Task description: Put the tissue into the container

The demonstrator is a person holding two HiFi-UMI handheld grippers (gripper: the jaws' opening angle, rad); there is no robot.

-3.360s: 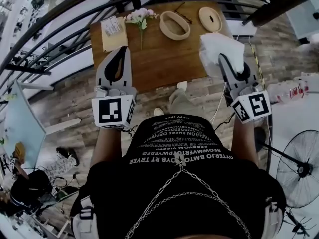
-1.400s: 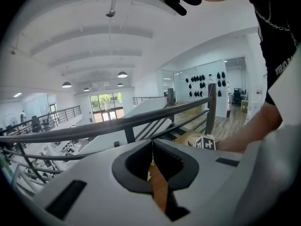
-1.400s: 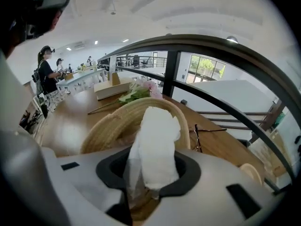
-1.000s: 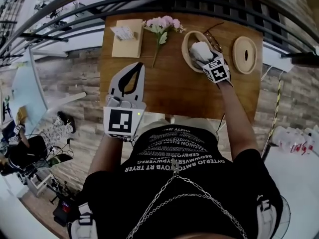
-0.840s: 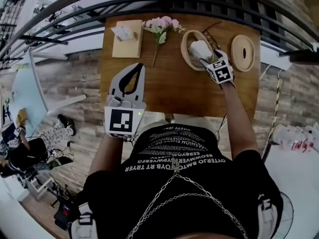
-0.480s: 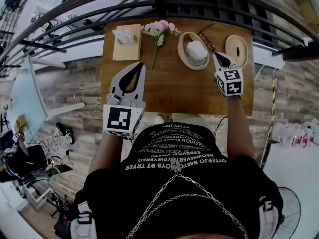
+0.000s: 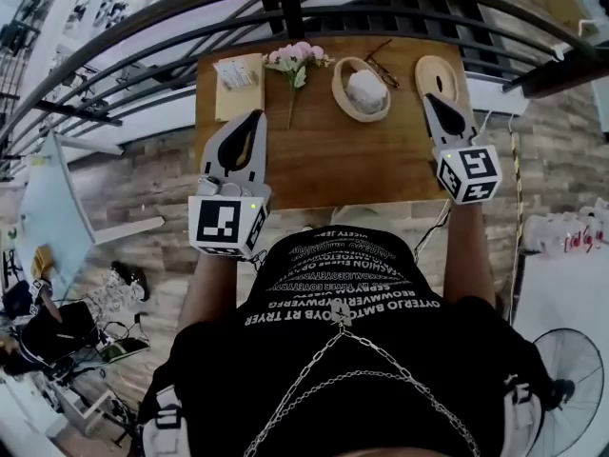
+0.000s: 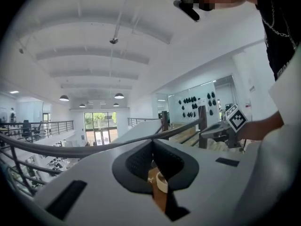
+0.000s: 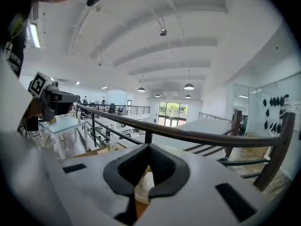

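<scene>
The white tissue lies crumpled inside the oval wooden container at the back middle of the wooden table. My right gripper is shut with nothing in it, to the right of the container and apart from it, its tips over the near edge of the round wooden lid. In its own view the right gripper shows both jaws together. My left gripper hovers shut and empty over the table's left side; its own view shows the left gripper with jaws meeting.
A pink flower sprig and a tan notepad lie at the table's back left. Glasses rest behind the container. A dark metal railing runs just beyond the table. A fan stands on the floor at right.
The right gripper let go of the tissue in the container, drew back to the right toward the lid, and its jaws closed. The left gripper hardly moved.
</scene>
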